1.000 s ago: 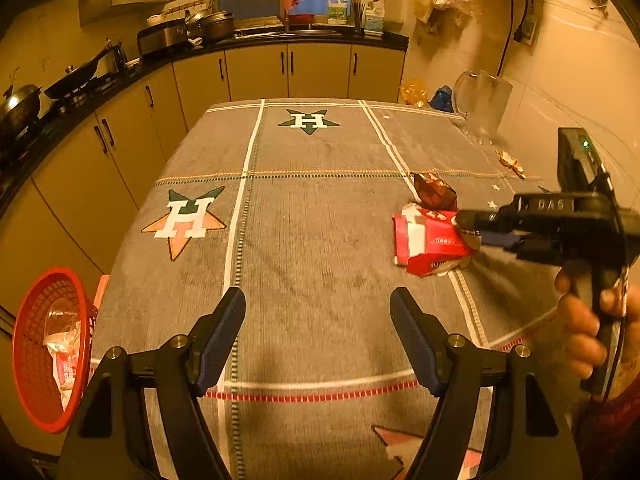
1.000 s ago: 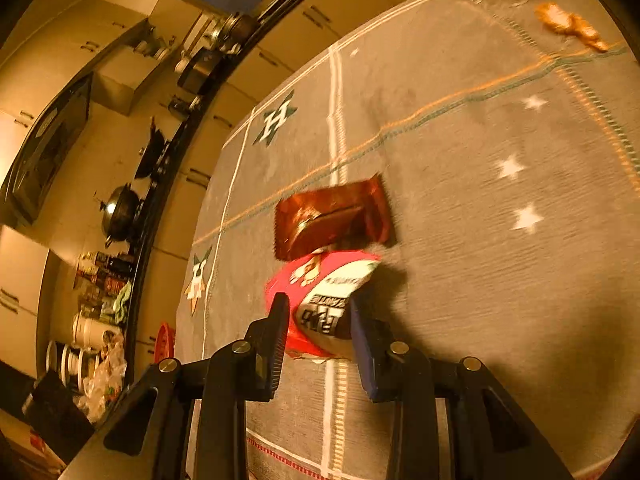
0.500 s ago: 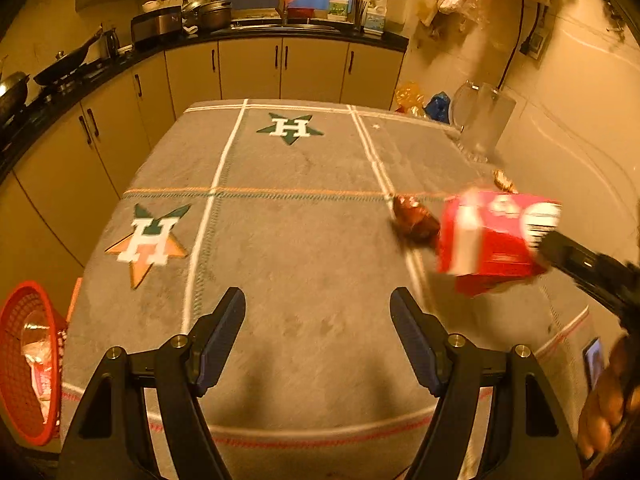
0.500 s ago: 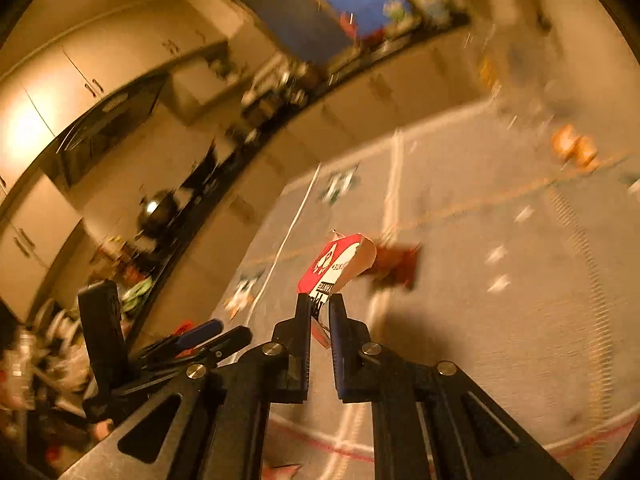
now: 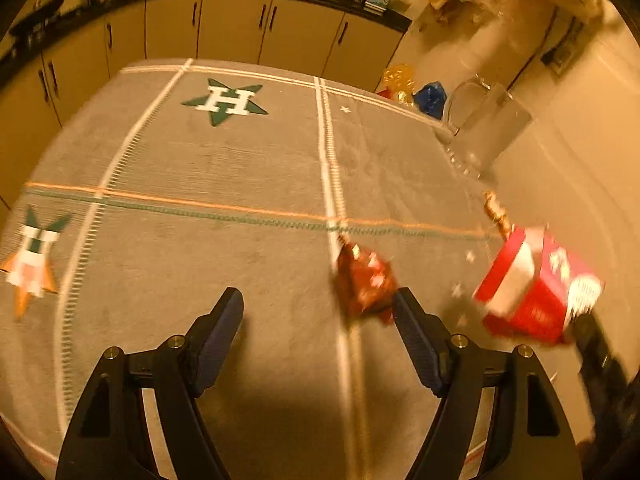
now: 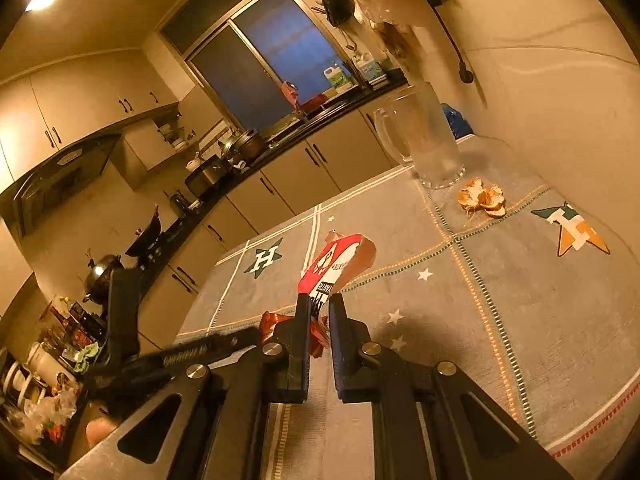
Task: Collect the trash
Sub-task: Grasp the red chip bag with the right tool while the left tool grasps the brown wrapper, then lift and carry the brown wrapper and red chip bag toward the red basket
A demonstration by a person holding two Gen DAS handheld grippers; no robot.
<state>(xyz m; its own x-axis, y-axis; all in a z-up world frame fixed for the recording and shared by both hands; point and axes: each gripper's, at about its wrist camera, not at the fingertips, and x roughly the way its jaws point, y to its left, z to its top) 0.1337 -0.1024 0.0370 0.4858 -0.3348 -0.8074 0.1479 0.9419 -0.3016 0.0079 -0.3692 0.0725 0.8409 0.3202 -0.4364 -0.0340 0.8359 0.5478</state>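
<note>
My right gripper (image 6: 319,312) is shut on a crumpled red and white carton (image 6: 336,260) and holds it above the table. The carton also shows at the right of the left wrist view (image 5: 536,292). My left gripper (image 5: 318,312) is open and empty, low over the grey tablecloth (image 5: 200,240). A dark red snack wrapper (image 5: 364,280) lies on the cloth just ahead of the left gripper's right finger (image 5: 416,336); it shows partly behind my right gripper's fingers (image 6: 276,320). Orange peel (image 6: 482,198) lies near the wall.
A clear glass pitcher (image 6: 424,140) stands at the far right of the table by the wall (image 5: 480,128). Gold and blue bags (image 5: 416,88) lie behind it. Kitchen cabinets (image 5: 240,28) and a cluttered counter run along the far side.
My right gripper has lifted the carton higher and swung it right. My left gripper has moved forward and right toward the dark red wrapper. The red basket has left the view.
</note>
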